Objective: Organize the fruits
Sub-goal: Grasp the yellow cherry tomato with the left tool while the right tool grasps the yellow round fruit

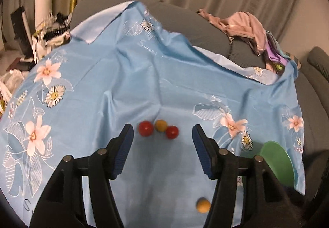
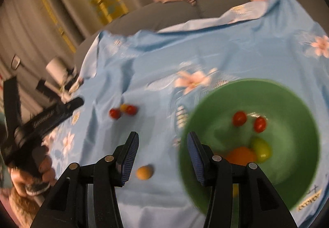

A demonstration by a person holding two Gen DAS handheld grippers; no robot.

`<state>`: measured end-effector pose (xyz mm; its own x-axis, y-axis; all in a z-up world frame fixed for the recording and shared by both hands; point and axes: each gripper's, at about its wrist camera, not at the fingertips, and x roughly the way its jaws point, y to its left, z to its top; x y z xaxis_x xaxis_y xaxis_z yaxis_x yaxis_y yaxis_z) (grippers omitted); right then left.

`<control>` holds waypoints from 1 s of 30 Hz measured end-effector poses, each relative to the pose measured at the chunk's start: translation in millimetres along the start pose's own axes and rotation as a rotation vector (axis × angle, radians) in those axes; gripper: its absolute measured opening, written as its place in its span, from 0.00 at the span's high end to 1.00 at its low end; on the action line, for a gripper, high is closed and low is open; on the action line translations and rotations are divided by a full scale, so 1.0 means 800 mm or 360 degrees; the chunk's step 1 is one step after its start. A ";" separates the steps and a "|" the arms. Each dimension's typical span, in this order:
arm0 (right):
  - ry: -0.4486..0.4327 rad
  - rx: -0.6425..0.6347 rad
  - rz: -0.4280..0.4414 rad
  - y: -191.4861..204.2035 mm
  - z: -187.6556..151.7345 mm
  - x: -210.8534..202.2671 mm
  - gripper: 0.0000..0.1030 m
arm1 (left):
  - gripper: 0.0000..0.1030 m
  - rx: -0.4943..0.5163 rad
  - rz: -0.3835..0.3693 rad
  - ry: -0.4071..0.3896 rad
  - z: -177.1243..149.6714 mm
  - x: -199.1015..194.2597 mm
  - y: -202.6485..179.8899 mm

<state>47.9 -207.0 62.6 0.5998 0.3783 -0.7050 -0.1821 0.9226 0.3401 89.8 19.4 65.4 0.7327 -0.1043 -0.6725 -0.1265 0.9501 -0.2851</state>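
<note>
Three small round fruits lie together on the blue flowered cloth: a red one (image 1: 145,128), an orange-yellow one (image 1: 160,125) and another red one (image 1: 172,132). My left gripper (image 1: 162,135) is open and empty just short of them. A lone orange fruit (image 1: 203,204) lies nearer, by the right finger. In the right wrist view it (image 2: 144,172) sits just below my open, empty right gripper (image 2: 162,143). The green bowl (image 2: 304,116) at right holds two red fruits (image 2: 239,118), a yellow-green one (image 2: 261,147) and an orange one (image 2: 241,156). The trio (image 2: 123,111) lies farther off.
The blue cloth (image 1: 123,75) covers a grey cushion. Piled clothes (image 1: 246,26) lie at the back right. The bowl's rim (image 1: 277,162) shows at the right of the left wrist view. The left gripper held in a hand (image 2: 41,125) shows at the left of the right wrist view.
</note>
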 end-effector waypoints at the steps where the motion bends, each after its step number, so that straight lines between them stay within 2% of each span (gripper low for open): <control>1: 0.0020 -0.0032 0.0013 0.007 -0.002 0.005 0.52 | 0.43 -0.0012 0.0004 0.0015 0.001 0.005 0.004; 4: 0.0118 -0.0129 0.0064 0.029 -0.010 0.025 0.52 | 0.44 -0.0060 0.0025 0.0075 -0.001 0.024 0.017; 7: 0.0195 -0.0187 0.0042 0.041 -0.017 0.043 0.52 | 0.52 -0.0079 0.0049 0.0149 0.001 0.049 0.023; 12: 0.0285 -0.0243 0.0035 0.045 -0.029 0.056 0.53 | 0.68 -0.0032 -0.0010 0.0232 0.018 0.086 0.010; 14: 0.0326 -0.0262 -0.0001 0.045 -0.032 0.065 0.53 | 0.69 -0.0007 -0.0047 0.0225 0.025 0.100 0.005; 17: 0.0380 -0.0293 -0.0043 0.047 -0.035 0.077 0.54 | 0.77 0.0034 -0.0043 0.0301 0.028 0.127 0.002; 21: 0.0414 -0.0332 -0.0086 0.050 -0.039 0.087 0.56 | 0.80 0.0001 -0.0065 0.0369 0.028 0.151 0.009; 24: 0.0449 -0.0324 -0.0107 0.047 -0.040 0.095 0.63 | 0.80 -0.0002 -0.0080 0.0412 0.025 0.164 0.009; 30: 0.0471 -0.0340 -0.0128 0.048 -0.043 0.098 0.64 | 0.81 0.0016 -0.0057 0.0394 0.024 0.169 0.004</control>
<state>60.9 -139.3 -0.8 0.3734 0.2808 -0.8842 -0.3211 0.9333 0.1608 201.3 13.7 -13.1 0.5502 -0.2058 -0.8093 -0.0957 0.9472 -0.3060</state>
